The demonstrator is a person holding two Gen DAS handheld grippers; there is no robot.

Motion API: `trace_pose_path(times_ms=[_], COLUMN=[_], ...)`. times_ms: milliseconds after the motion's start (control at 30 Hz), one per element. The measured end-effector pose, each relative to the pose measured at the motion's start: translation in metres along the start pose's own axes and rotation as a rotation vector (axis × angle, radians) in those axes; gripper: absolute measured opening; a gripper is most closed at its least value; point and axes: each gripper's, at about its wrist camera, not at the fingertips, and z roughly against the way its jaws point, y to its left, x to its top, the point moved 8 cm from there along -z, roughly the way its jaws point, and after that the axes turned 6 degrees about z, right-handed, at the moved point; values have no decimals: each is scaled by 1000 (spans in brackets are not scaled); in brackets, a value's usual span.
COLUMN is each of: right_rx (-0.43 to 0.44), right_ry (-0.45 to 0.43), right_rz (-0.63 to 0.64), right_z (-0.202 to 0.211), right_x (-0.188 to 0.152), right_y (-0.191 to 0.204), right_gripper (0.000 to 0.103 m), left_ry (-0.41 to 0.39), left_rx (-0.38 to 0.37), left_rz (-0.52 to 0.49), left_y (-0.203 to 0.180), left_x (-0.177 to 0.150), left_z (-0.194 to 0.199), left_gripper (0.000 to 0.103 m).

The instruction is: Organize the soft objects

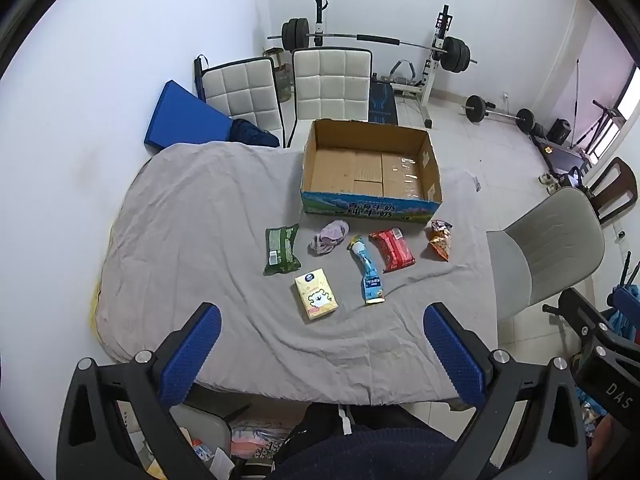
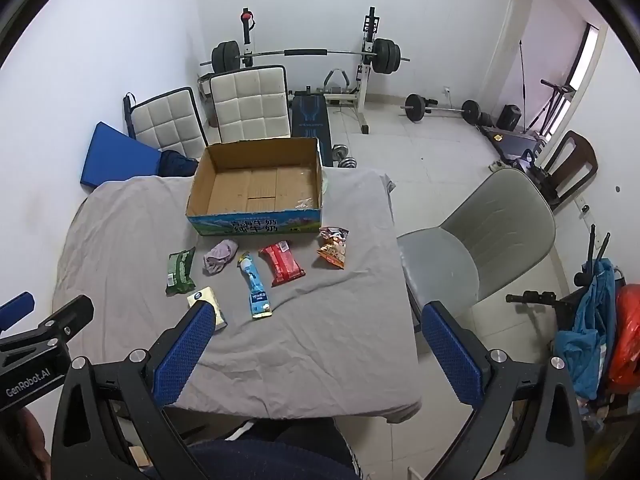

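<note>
On the grey-sheeted table (image 1: 192,216) lie a green pack (image 1: 281,249), a crumpled pink cloth (image 1: 329,237), a blue pouch (image 1: 367,269), a red pack (image 1: 392,250), an orange snack bag (image 1: 441,239) and a yellow tissue pack (image 1: 316,294). An open, empty cardboard box (image 1: 370,170) stands behind them. My left gripper (image 1: 320,354) is open and empty, above the table's near edge. My right gripper (image 2: 316,354) is open and empty, near the table's front right part. The same items show in the right wrist view: the box (image 2: 256,186), cloth (image 2: 219,258), blue pouch (image 2: 255,284), red pack (image 2: 282,266).
A grey chair (image 2: 476,248) stands right of the table. Two white padded chairs (image 1: 288,88) and a blue cushion (image 1: 184,120) stand behind it. Barbell rack (image 1: 376,44) and weights sit at the back. Bags (image 2: 600,320) hang at the far right.
</note>
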Motion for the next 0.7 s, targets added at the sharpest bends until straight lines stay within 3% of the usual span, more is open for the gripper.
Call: trace_pose_path(times_ms=[700], right_rx=[3], right_ry=[2], right_rz=[-14], right_z=[-6], right_x=[5], right_y=[-7], right_gripper=[103], left_ry=[10], left_rx=[-8], left_rz=[-3], left_y=[-3], left_x=[-1], left_z=[0], left_gripper=[103])
